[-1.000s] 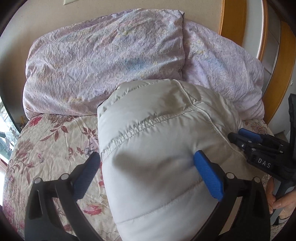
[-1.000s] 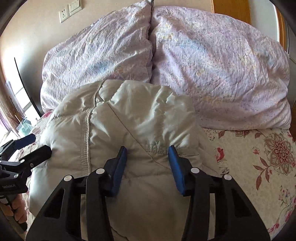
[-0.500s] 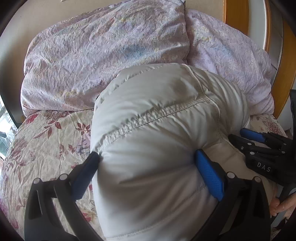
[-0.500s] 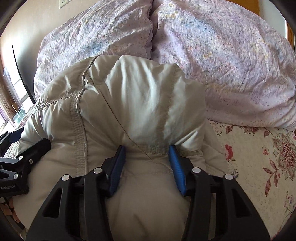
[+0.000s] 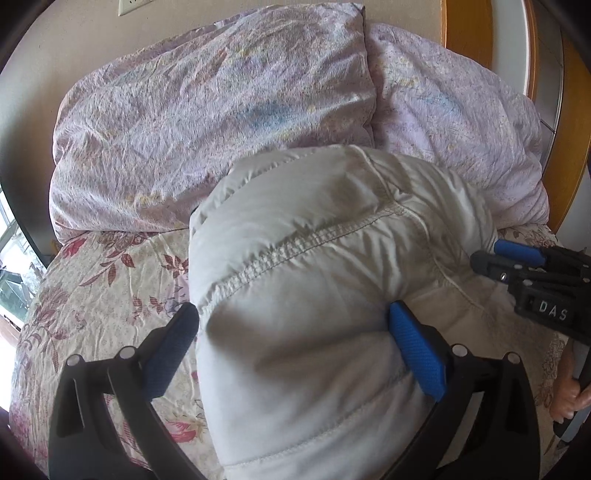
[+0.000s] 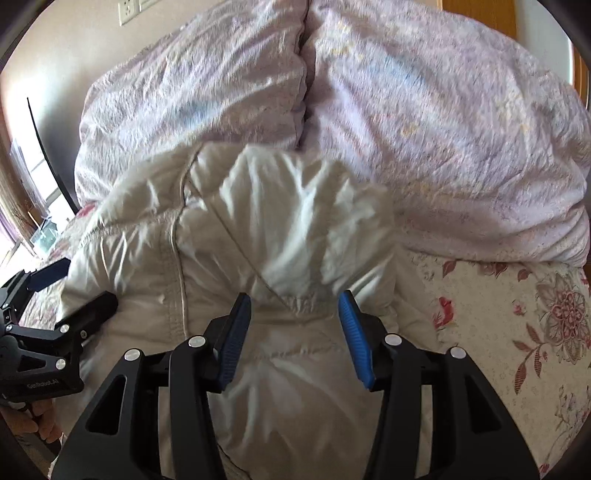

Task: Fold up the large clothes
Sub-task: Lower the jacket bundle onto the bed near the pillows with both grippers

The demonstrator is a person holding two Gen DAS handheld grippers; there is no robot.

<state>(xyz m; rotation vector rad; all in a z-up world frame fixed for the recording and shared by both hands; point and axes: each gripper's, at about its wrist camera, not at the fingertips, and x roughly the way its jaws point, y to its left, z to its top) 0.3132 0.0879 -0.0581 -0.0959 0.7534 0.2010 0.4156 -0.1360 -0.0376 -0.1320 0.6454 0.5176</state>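
Observation:
A puffy off-white quilted jacket (image 5: pixel 317 280) lies bunched on the flowered bed; it also shows in the right wrist view (image 6: pixel 280 236). My left gripper (image 5: pixel 291 325) has its jaws set wide around a thick fold of the jacket, the blue pads (image 5: pixel 417 350) pressing into its sides. My right gripper (image 6: pixel 293 314) is closed on a gathered fold of the jacket near a seam. Each gripper shows in the other's view: the right one (image 5: pixel 517 266) at the jacket's right edge, the left one (image 6: pixel 70 291) at its left edge.
Two lilac pillows (image 5: pixel 207 122) (image 6: pixel 461 140) rest against the wall behind the jacket. A flowered bedsheet (image 5: pixel 110 288) covers the bed. A wooden frame (image 5: pixel 469 33) stands at the right, a window (image 6: pixel 26 206) at the left.
The jacket's raised fold has sunk back lower and away from the cameras after bulging up half a second ago. Both grippers keep their hold.

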